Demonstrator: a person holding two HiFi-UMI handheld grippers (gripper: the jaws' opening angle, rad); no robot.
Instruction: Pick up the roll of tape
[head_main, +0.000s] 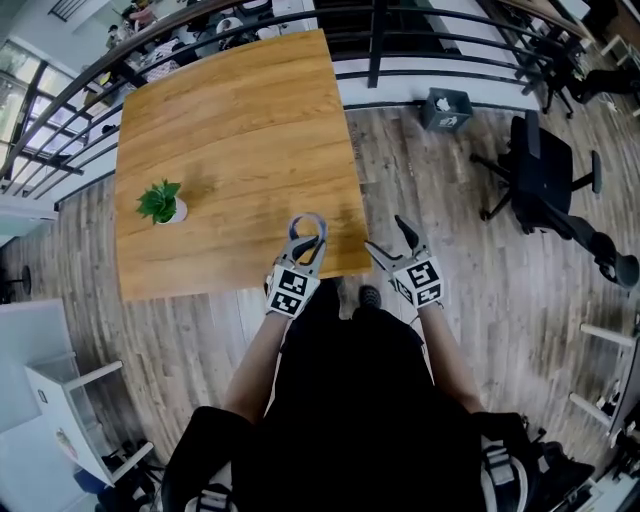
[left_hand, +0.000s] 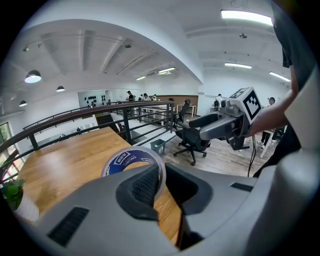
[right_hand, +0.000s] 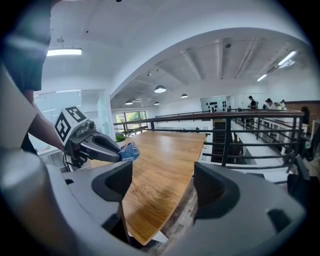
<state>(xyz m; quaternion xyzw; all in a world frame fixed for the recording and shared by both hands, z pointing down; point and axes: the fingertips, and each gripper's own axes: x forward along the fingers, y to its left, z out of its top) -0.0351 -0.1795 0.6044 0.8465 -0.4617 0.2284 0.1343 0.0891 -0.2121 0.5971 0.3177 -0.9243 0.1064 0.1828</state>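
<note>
One plant (head_main: 160, 202) sits far left on the table (head_main: 230, 120), not in play. My left gripper (left_hand: 161, 182) is clamped on the tape (left_hand: 127, 159), pinching its wall above the table's near edge. Pick looks done; next needs just a steady hold. My right gripper (right_hand: 162, 187) gapes wide, empty.

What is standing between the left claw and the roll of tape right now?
Nothing: the left claw is already shut on the roll of tape, pinching its wall, near the table's front edge. The right claw hangs open and empty beside it.
</note>
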